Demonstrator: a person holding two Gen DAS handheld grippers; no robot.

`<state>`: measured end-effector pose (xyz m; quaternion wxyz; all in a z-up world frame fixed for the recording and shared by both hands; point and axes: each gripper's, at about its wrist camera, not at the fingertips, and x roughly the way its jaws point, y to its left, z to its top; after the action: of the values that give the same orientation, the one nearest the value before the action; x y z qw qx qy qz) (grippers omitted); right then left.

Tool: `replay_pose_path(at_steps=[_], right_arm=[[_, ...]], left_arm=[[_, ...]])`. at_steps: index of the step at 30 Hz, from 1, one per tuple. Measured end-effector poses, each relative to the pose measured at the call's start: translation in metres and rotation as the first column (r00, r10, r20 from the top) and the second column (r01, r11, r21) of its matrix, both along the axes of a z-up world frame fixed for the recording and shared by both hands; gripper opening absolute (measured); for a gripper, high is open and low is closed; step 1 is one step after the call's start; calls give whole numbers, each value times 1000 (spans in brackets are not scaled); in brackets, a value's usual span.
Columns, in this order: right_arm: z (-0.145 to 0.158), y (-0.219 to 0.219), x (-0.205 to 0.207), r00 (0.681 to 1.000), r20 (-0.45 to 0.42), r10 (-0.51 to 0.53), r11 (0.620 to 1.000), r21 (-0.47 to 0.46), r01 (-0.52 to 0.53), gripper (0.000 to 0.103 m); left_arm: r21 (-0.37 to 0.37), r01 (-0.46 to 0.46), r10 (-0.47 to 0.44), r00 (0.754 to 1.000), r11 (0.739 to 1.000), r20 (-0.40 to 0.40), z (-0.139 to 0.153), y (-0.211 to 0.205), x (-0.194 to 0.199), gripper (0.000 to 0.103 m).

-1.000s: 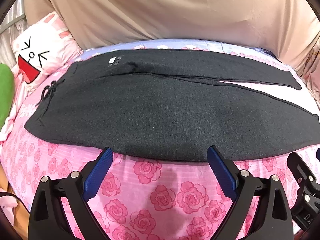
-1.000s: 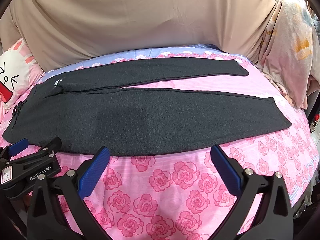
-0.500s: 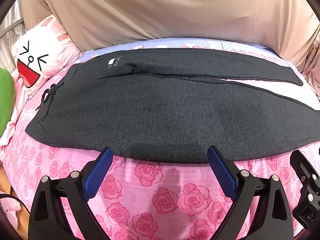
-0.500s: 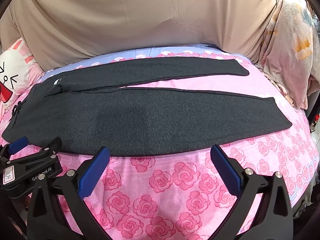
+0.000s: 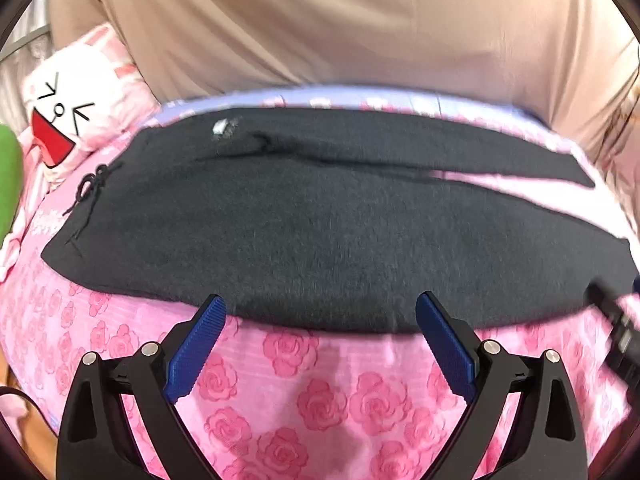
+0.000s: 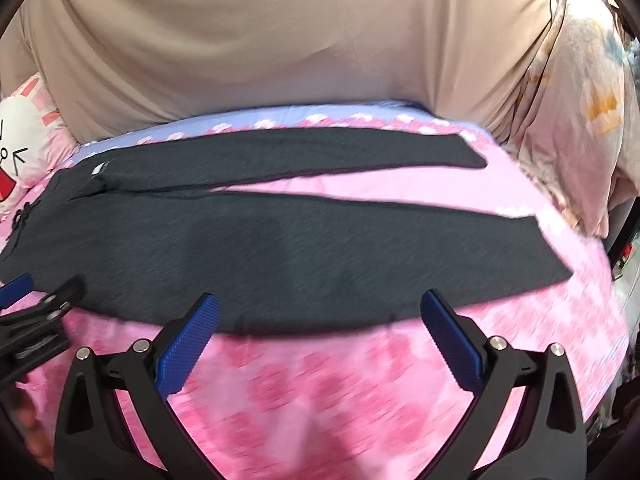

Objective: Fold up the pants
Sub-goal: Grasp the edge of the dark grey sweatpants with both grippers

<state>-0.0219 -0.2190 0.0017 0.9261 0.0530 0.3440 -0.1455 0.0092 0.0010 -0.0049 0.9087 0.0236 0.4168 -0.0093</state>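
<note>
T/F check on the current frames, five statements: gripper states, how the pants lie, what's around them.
1. Both grippers are open. True: the left gripper and right gripper each show blue pads spread wide with nothing between them.
2. The pants are already folded in half. False: they lie flat with both legs stretched out and a strip of pink sheet showing between them.
3. The waistband drawstring is at the left end. True.
4. The left gripper is clamped on the near hem. False: it holds nothing; its pads sit at the near edge of the pants.
5. A cartoon-face pillow lies beyond the waistband. True.
</note>
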Motion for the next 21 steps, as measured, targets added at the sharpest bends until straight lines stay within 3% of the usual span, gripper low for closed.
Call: replay_pose_path(at_steps=[4, 7, 13, 16, 19, 21], right_arm=[[13, -78, 15, 996, 11, -92, 996, 15, 92, 98], [23, -139, 42, 993, 23, -117, 992, 46, 116, 98], [17, -234, 124, 991, -37, -130, 989, 63, 132, 98], [4, -266, 169, 993, -54, -109, 992, 60, 113, 98], [-10, -287, 210, 990, -91, -111, 992, 50, 116, 98], [-19, -300, 232, 987, -109, -119, 991, 48, 125, 98]], left_arm=[[58, 0, 2, 999, 998, -42, 1, -2, 5, 94], [-8, 25, -26, 997, 1000, -74, 6, 4, 9, 94], [-63, -39, 44, 996, 997, 81, 34, 23, 21, 94], [-63, -108, 114, 989, 992, 98, 42, 38, 39, 94], [-1, -122, 122, 989, 993, 85, 47, 42, 57, 94], [98, -121, 111, 989, 988, 95, 49, 39, 72, 94]])
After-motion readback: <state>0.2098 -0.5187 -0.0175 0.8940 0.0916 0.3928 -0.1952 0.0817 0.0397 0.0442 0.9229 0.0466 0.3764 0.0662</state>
